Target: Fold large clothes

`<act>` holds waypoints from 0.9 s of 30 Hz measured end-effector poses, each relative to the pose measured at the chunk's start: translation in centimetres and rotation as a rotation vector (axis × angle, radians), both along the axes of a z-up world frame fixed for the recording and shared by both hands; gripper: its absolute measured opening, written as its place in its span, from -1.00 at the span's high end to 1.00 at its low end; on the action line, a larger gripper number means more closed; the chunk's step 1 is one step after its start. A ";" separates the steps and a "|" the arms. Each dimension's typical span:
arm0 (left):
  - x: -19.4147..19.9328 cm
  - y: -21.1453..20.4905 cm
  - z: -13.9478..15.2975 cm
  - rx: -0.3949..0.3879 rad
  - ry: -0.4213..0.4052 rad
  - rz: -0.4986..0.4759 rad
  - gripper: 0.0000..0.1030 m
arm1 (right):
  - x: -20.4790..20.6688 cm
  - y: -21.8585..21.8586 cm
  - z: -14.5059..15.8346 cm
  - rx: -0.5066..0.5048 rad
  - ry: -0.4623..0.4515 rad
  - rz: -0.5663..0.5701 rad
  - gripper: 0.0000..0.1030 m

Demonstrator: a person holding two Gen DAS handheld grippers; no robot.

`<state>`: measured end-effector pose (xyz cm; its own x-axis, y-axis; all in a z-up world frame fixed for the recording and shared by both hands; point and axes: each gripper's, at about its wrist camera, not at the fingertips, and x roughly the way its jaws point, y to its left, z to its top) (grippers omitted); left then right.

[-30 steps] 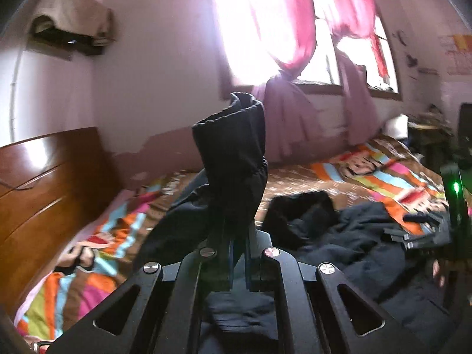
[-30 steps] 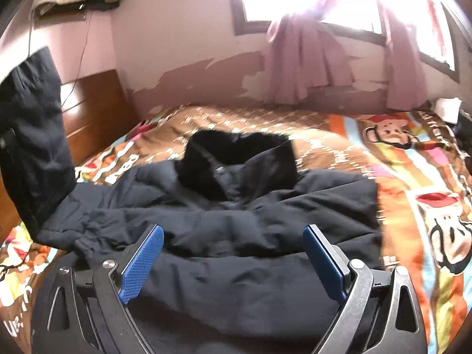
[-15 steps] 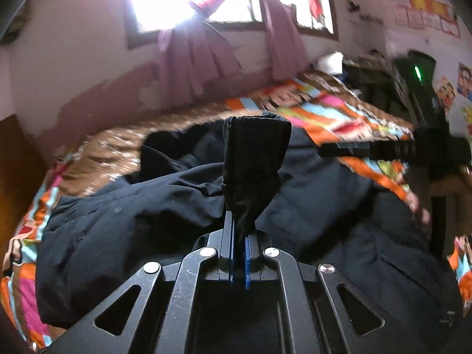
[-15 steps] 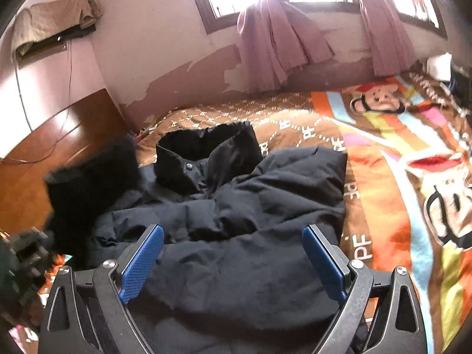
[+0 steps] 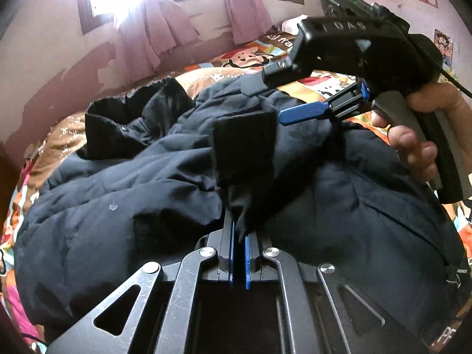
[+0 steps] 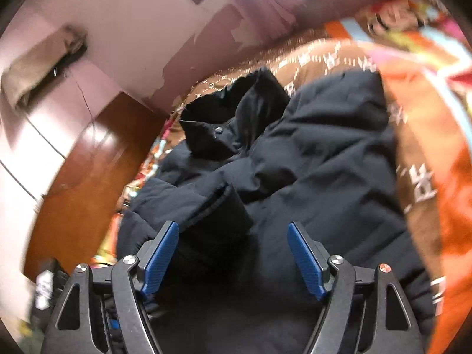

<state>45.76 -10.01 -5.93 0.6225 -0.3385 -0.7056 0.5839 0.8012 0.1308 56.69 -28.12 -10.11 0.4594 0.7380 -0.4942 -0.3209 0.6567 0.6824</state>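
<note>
A large dark navy puffer jacket (image 5: 118, 200) lies spread on the bed, its black collar (image 5: 124, 126) toward the far wall. My left gripper (image 5: 238, 236) is shut on the jacket's sleeve cuff (image 5: 243, 147), which lies across the jacket's body. My right gripper (image 6: 233, 253) is open and empty, hovering just above the jacket (image 6: 324, 159) with the cuff (image 6: 224, 209) between its blue pads. It also shows in the left wrist view (image 5: 303, 109), held by a hand above the jacket's right side.
The bed has a colourful cartoon bedspread (image 6: 427, 177). A wooden headboard (image 6: 79, 171) stands at the left. A pink wall and window with pink curtains (image 5: 159, 29) are behind. A desk with clutter (image 5: 339, 0) stands at far right.
My left gripper has carried the sleeve cuff down from high in the air and across onto the jacket body. My right gripper has moved in closer and lower over the jacket, staying open.
</note>
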 end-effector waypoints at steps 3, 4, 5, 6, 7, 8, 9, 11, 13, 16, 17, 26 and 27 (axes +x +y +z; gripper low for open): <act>0.3 -0.4 -0.4 0.016 0.010 -0.007 0.93 | 0.6 -0.1 -0.9 0.087 0.064 0.011 -0.45; 0.1 -0.4 -0.6 0.018 0.009 -0.006 0.91 | 0.6 -0.1 -1.2 0.117 0.082 0.014 -0.45; 0.0 -0.4 -0.5 0.013 0.008 -0.010 0.88 | 0.6 -0.1 -1.3 0.141 0.086 0.012 -0.45; -0.2 -0.2 -0.5 0.007 0.006 -0.013 0.86 | 0.6 -0.2 -1.3 0.164 0.088 0.012 -0.43; -0.4 0.0 -0.3 0.001 0.006 -0.016 0.80 | 0.5 0.0 -1.4 0.165 0.092 0.013 -0.36; -0.4 0.1 -0.3 -0.005 0.009 -0.017 0.69 | 0.4 0.2 -1.5 0.134 0.096 0.009 -0.06; -0.8 0.3 -0.2 -0.013 0.008 -0.019 0.62 | 0.4 0.4 -1.5 0.107 0.100 0.005 0.27; -1.4 0.9 0.2 -0.036 -0.005 -0.016 0.20 | 0.5 0.6 -2.1 0.046 0.124 -0.012 0.48; -2.2 1.7 0.9 -0.062 -0.036 0.006 -0.09 | 0.5 0.2 -2.6 0.032 0.142 -0.028 0.72; -2.7 3.2 2.1 -0.121 -0.040 0.028 -0.11 | 0.3 -0.5 -3.2 0.033 0.164 -0.043 0.85; -2.9 3.8 2.5 -0.142 -0.048 0.045 -0.11 | 0.1 -0.7 -3.2 0.036 0.161 -0.046 0.87; -2.9 10.6 6.7 -0.346 -0.163 0.356 -0.27 | -1.9 -3.1 3.7 -0.026 -0.118 -0.132 0.89; -2.7 11.5 7.1 -0.356 -0.173 0.395 -0.27 | -2.1 -3.5 4.7 -0.034 -0.155 -0.160 0.89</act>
